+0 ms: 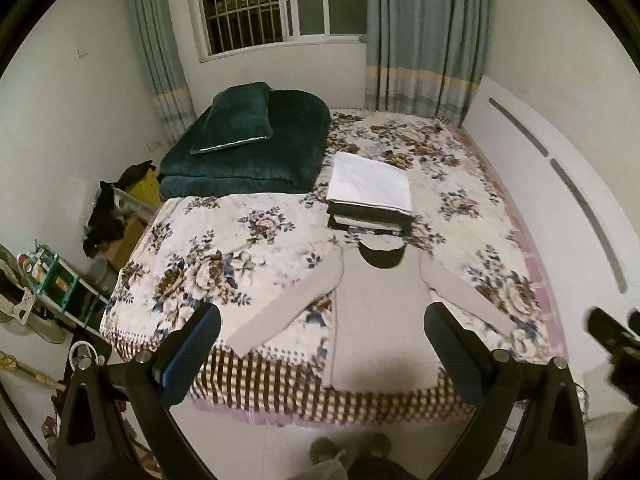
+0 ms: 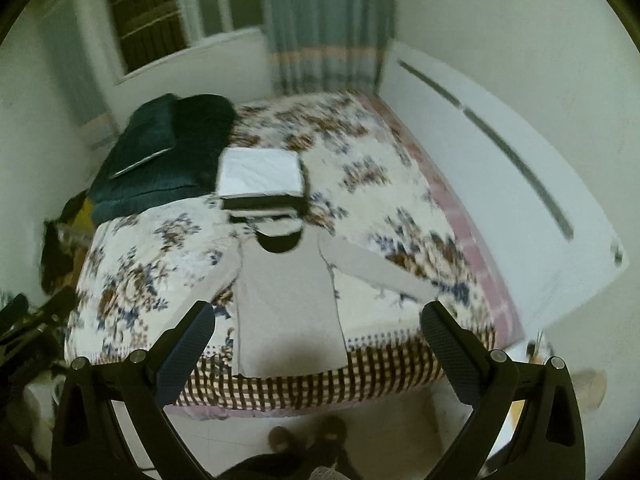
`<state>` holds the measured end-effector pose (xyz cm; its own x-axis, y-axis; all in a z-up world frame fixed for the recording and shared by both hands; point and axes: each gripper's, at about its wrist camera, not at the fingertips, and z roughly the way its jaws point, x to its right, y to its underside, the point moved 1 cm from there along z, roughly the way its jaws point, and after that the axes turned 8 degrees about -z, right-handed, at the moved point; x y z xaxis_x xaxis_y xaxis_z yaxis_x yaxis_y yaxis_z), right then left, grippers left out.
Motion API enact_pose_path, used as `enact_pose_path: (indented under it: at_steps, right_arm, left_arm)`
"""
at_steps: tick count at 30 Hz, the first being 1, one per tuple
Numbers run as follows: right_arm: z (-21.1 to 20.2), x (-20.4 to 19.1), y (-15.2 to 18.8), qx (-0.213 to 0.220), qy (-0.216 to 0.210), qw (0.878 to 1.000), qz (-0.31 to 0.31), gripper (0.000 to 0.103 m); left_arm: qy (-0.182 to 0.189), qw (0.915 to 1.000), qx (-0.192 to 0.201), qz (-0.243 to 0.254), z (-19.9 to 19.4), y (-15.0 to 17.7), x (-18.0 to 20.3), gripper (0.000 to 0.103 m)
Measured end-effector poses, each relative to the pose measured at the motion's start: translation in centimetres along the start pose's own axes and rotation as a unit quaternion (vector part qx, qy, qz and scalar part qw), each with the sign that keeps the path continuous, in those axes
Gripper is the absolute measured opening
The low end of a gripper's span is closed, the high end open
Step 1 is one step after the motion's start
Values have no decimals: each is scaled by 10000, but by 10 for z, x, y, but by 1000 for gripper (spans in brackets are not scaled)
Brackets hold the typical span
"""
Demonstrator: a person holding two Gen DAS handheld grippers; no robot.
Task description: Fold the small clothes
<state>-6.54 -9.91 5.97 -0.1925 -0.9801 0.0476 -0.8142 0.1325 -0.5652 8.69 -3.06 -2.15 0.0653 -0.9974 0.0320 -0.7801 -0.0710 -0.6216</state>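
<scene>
Grey top [image 1: 380, 320] lies flat on the bed [image 1: 224, 248], sleeves spread, unfolded. Folded stack [image 1: 370, 188] sits just beyond its collar (some items apparently done). Left claw [image 1: 322, 338] and right claw [image 2: 318, 338] both wide, empty, above the hem.

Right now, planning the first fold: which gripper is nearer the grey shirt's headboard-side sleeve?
Right. The right gripper hovers just outside that sleeve, by its cuff; the left gripper hangs above the middle of the shirt, farther away.
</scene>
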Motion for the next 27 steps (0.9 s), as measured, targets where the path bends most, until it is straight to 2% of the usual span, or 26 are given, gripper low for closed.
enact_pose_path:
  at_steps: [2, 6, 7, 8, 9, 10, 11, 13, 16, 19, 22, 23, 25, 27]
  right_arm:
    - [35, 32, 9, -154, 139, 9989, 414, 103]
    - [117, 115, 32, -531, 463, 9876, 1404, 99]
    - [138, 135, 39, -656, 467, 9833, 1635, 91]
    - [165, 159, 48, -821, 445, 9770, 1916, 82]
    - [191, 183, 58, -978, 449, 9701, 2175, 76]
    - [214, 204, 67, -1086, 462, 9640, 2382, 65]
    - [247, 232, 80, -1202, 460, 9552, 2665, 59]
    - [296, 271, 98, -1354, 436, 9419, 3043, 59]
    - [390, 328, 129, -1616, 99, 9144, 3709, 60]
    - [494, 373, 162, -1971, -136, 8800, 4318, 61]
    - [569, 392, 186, -2180, -161, 8571, 4664, 61]
    - [600, 398, 195, -2230, -144, 8490, 4788, 61]
    - [643, 406, 209, -2315, -117, 8337, 5012, 61]
    - [671, 406, 217, -2358, -99, 8218, 5185, 61]
  left_arm:
    - [0, 10000, -24, 5, 30, -1, 1, 103]
    - [-320, 9989, -296, 149, 102, 3, 14, 103]
    - [-474, 9976, -457, 199, 129, 5, 24, 103]
    - [-505, 9972, -516, 209, 137, 9, 22, 103]
    - [-607, 9958, -639, 232, 164, 12, 33, 103]
    - [-682, 9948, -713, 248, 177, 16, 33, 103]
    - [-778, 9929, -850, 281, 203, 19, 43, 103]
    - [-919, 9903, -987, 346, 239, 27, 56, 103]
    - [-1086, 9856, -1226, 412, 290, 41, 68, 103]
    - [-1312, 9788, -1520, 398, 349, 57, 82, 103]
    - [-1456, 9716, -1857, 201, 413, 81, 94, 103]
    - [-1474, 9699, -1929, 162, 424, 86, 97, 103]
    - [-1530, 9656, -2102, 77, 464, 101, 105, 103]
    - [-1555, 9621, -2242, -9, 488, 112, 107, 103]
